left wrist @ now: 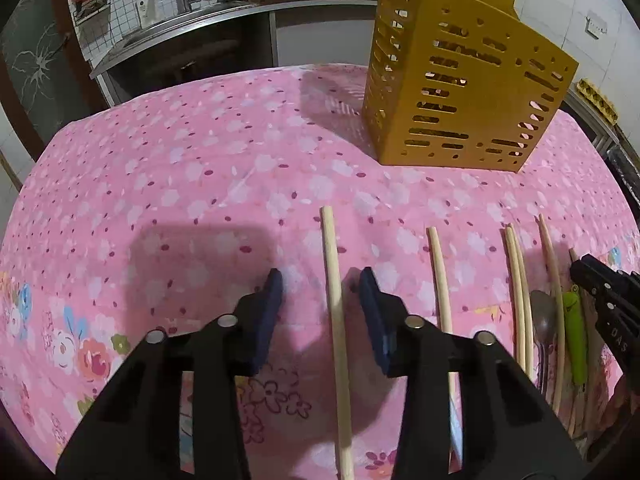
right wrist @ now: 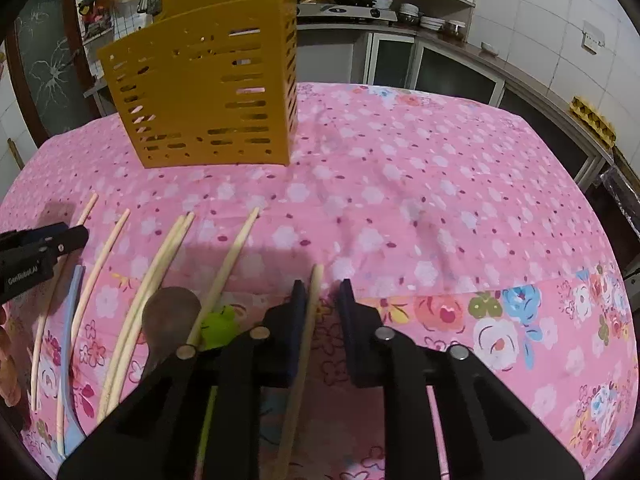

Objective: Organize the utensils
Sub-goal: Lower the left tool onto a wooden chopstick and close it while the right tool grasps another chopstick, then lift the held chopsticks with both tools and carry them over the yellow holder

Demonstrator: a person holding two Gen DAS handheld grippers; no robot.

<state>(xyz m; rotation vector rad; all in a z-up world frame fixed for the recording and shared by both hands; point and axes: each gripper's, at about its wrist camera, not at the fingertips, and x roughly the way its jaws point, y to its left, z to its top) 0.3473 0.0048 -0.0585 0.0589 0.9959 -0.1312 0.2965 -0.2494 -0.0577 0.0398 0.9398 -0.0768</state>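
Note:
A pale wooden chopstick (left wrist: 335, 312) lies on the pink cloth between the fingers of my left gripper (left wrist: 320, 284), with a gap on each side, so the jaws are open around it. My right gripper (right wrist: 322, 290) straddles another chopstick (right wrist: 310, 320); it rests against the left finger, the right finger stands apart. Between the two grippers lie several more chopsticks (left wrist: 440, 280), a metal spoon (right wrist: 170, 312), a green-handled utensil (right wrist: 218, 326) and a light blue one (right wrist: 72, 340). The yellow slotted utensil holder (left wrist: 460, 92) stands upright further back.
Flowered pink cloth (right wrist: 420, 200) covers the whole table. Behind it run a kitchen counter with a stove (right wrist: 348, 10), pots and dishes, and a sink area (left wrist: 168, 20). The right gripper's tip (left wrist: 582, 270) shows at the left view's edge.

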